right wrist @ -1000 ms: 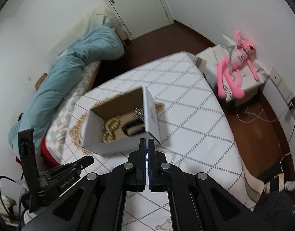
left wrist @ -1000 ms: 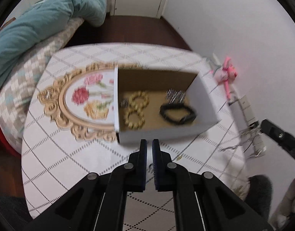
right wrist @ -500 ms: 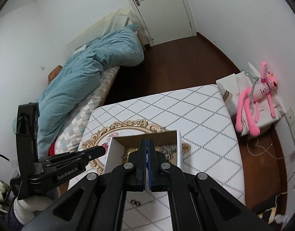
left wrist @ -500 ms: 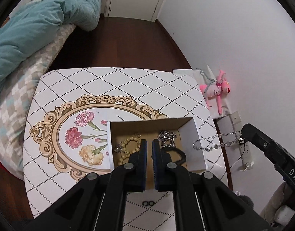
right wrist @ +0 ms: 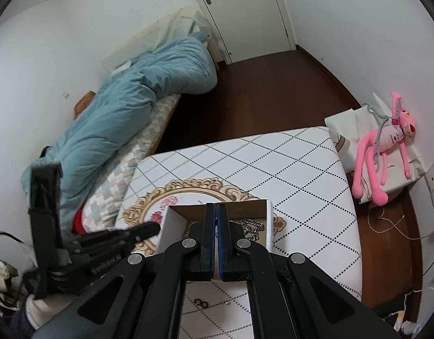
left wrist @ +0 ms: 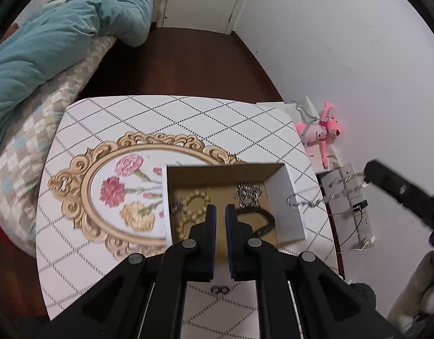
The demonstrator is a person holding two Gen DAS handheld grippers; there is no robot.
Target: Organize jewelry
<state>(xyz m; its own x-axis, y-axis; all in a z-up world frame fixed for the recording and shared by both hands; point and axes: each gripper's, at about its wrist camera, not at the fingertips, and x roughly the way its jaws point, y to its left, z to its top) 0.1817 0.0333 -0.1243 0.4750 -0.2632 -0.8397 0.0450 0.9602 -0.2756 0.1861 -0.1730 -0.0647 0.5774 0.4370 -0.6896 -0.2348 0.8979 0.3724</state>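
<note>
An open cardboard box (left wrist: 290, 197) stands on the white patterned table (left wrist: 188, 118). Inside lie gold bead bracelets (left wrist: 192, 200), a black bracelet (left wrist: 263, 216) and a silver chain (left wrist: 248, 193). My left gripper (left wrist: 219, 212) hovers over the box, its jaws a narrow gap apart and empty. My right gripper (right wrist: 216, 212) is shut on a silver chain necklace (left wrist: 324, 195), which dangles from its tip at the right in the left wrist view, beside and above the box (right wrist: 269, 226). Two small dark rings (left wrist: 220, 290) lie on the table near the front.
A bed with a teal duvet (left wrist: 61, 48) runs along the left. A pink plush toy (right wrist: 386, 152) lies on a white stand to the right of the table. Cables and a power strip (left wrist: 355, 206) sit on the dark floor at the right.
Both grippers have risen and pulled back from the box. The right gripper has lifted the silver chain necklace off the table and now holds it to the right of the box.
</note>
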